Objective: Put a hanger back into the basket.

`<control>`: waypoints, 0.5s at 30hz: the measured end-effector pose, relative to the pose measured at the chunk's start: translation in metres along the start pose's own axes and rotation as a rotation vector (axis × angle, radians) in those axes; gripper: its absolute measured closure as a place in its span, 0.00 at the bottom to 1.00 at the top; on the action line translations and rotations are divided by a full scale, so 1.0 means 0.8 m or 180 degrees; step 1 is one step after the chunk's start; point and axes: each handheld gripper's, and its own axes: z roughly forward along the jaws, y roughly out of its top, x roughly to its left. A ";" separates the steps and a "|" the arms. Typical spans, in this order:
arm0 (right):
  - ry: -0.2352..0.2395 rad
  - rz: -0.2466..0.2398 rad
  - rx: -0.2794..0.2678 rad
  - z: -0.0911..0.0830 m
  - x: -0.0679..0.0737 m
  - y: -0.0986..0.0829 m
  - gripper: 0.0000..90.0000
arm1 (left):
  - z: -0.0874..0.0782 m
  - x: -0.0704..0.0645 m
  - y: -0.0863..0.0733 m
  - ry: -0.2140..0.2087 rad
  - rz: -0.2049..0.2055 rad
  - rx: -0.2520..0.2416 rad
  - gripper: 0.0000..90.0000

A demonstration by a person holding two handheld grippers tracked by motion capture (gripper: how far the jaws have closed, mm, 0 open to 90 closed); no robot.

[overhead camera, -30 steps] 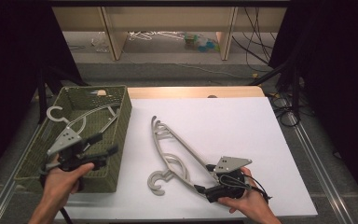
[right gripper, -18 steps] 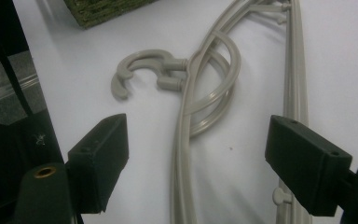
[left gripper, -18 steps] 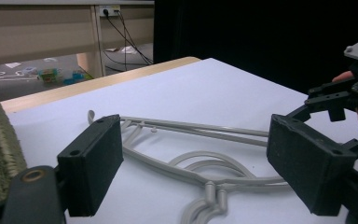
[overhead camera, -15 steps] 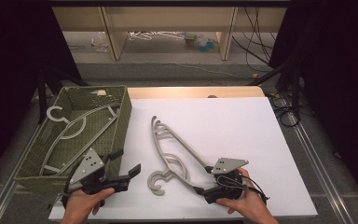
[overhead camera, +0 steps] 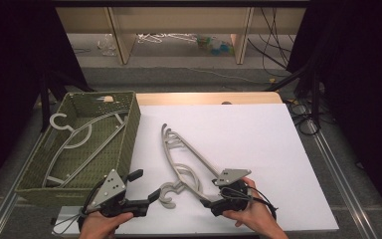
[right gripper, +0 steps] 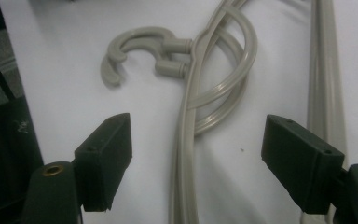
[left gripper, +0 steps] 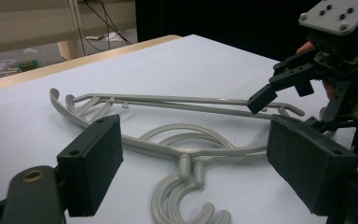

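On white sheet: stacked hangers, apparently two | left gripper, right gripper both spread, empty | pinch top hanger only, lift toward basket.

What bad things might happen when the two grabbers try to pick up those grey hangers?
The hangers lie stacked, hooks side by side, so one grip might lift both or drag the second along. The left gripper and right gripper are open and close together, so they might bump. A lifted hanger might also snag the basket wall.
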 end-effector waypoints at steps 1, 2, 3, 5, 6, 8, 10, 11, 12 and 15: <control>-0.0012 -0.0012 0.0040 0.005 0.000 0.001 0.28 | 0.000 0.001 0.000 -0.0007 0.0040 0.0020 0.20; -0.0046 -0.0007 0.0020 0.010 0.001 0.001 0.29 | 0.001 0.000 -0.001 -0.0010 -0.0033 0.0016 0.20; -0.0063 -0.0086 0.0080 0.018 0.000 0.002 0.30 | 0.001 0.001 0.000 -0.0014 0.0012 0.0030 0.20; -0.0050 -0.0061 0.0235 0.025 0.003 0.004 0.31 | 0.002 0.001 -0.001 -0.0033 0.0011 0.0041 0.20; -0.0063 -0.0050 0.0273 0.028 0.004 0.005 0.32 | 0.002 0.001 -0.001 -0.0030 0.0036 0.0052 0.20; -0.0052 -0.0030 0.0377 0.034 0.004 0.006 0.36 | 0.001 0.001 -0.001 -0.0037 0.0043 0.0046 0.20; -0.0043 -0.0018 0.0473 0.039 0.004 0.008 0.41 | 0.001 0.002 -0.001 -0.0059 0.0051 0.0027 0.21; 0.0003 0.0007 0.0548 0.038 0.004 0.010 0.44 | 0.001 0.001 -0.002 -0.0032 -0.0017 0.0038 0.21; -0.0026 -0.0016 0.0543 0.041 0.005 0.010 0.47 | 0.000 0.002 -0.002 -0.0033 -0.0014 0.0039 0.21; 0.0014 0.0008 0.0647 0.045 0.005 0.011 0.56 | 0.000 0.002 -0.003 -0.0040 -0.0028 0.0035 0.21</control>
